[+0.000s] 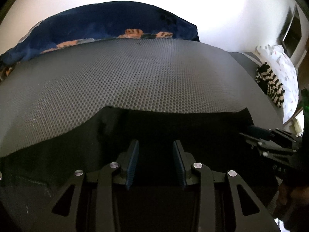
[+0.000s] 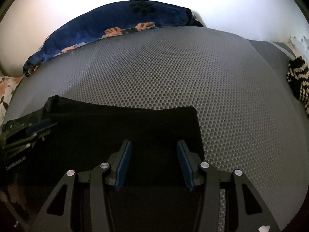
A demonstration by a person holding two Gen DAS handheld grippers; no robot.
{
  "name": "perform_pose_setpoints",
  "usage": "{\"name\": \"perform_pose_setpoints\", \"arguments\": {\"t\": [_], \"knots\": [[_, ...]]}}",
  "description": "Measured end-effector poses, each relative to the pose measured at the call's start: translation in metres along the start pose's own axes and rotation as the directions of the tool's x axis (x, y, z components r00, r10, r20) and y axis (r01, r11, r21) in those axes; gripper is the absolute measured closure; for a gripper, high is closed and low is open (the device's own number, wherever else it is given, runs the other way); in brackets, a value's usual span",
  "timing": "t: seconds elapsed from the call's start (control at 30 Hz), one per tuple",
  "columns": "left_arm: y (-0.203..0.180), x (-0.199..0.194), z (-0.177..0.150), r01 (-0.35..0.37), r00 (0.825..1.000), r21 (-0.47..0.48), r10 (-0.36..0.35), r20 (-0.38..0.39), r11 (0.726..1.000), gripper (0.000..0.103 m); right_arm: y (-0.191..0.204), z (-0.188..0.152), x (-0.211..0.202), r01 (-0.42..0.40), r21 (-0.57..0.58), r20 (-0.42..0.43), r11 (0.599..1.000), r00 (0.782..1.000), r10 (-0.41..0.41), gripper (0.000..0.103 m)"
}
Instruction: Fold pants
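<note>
The grey dimpled mat (image 1: 135, 73) covers most of the bed, with a blue blanket (image 1: 100, 25) bunched along its far edge and a black-and-white knit (image 1: 270, 85) off to the right. The black pants (image 2: 123, 127) lie flat on the near part of the mat, their far edge running across both views and their right edge ending just beyond the right gripper (image 2: 154, 145).

Both grippers hang over the cloth, pointing steeply down. The left gripper (image 1: 155, 144) has its 2 jaws part open with nothing between the pads; only dark cloth shows below them. The right gripper's jaws stand a little wider, likewise empty. Whether either set of tips touches the cloth I cannot tell.

Risks, as I judge them: the pants are dark on dark shadow, so layers are hard to separate, and a pinch could take only the top layer or catch the mat too. With 2 grips spaced unevenly, the fold could skew or drag the pants across the mat.
</note>
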State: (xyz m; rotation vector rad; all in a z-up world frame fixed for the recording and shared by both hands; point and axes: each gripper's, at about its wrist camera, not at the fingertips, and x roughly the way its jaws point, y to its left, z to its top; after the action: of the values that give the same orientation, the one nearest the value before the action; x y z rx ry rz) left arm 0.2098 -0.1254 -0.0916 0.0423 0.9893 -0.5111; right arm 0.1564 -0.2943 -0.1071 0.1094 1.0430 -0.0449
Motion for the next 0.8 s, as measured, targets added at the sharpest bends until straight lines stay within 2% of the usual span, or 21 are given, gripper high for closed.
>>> {"name": "perform_pose_setpoints", "arguments": {"t": [0.2,0.37,0.47,0.6,0.8], "knots": [[0.001,0.003,0.002,0.006,1.000,-0.004,-0.006,0.016,1.000,0.064,0.006,-0.001,0.001,0.004,-0.015,0.015,1.000,1.000,-0.004,0.042],[0.004,-0.003,0.002,0.011,1.000,-0.031,-0.011,-0.008,0.999,0.063,0.010,-0.001,0.001,0.016,-0.023,0.018,1.000,1.000,-0.015,0.040],[0.011,-0.016,-0.003,0.018,0.999,-0.076,-0.020,-0.026,0.997,0.057,0.010,0.000,0.001,0.020,-0.021,0.017,1.000,1.000,-0.020,0.040],[0.028,-0.052,-0.017,0.014,1.000,-0.136,-0.014,0.003,0.991,0.049,0.014,0.002,0.003,0.034,-0.018,0.016,0.999,0.999,-0.034,0.038],[0.079,-0.123,-0.049,-0.059,0.996,-0.273,0.077,0.055,0.960,0.042,0.017,0.005,0.005,0.050,-0.014,0.014,0.999,0.999,-0.050,0.037]]}}
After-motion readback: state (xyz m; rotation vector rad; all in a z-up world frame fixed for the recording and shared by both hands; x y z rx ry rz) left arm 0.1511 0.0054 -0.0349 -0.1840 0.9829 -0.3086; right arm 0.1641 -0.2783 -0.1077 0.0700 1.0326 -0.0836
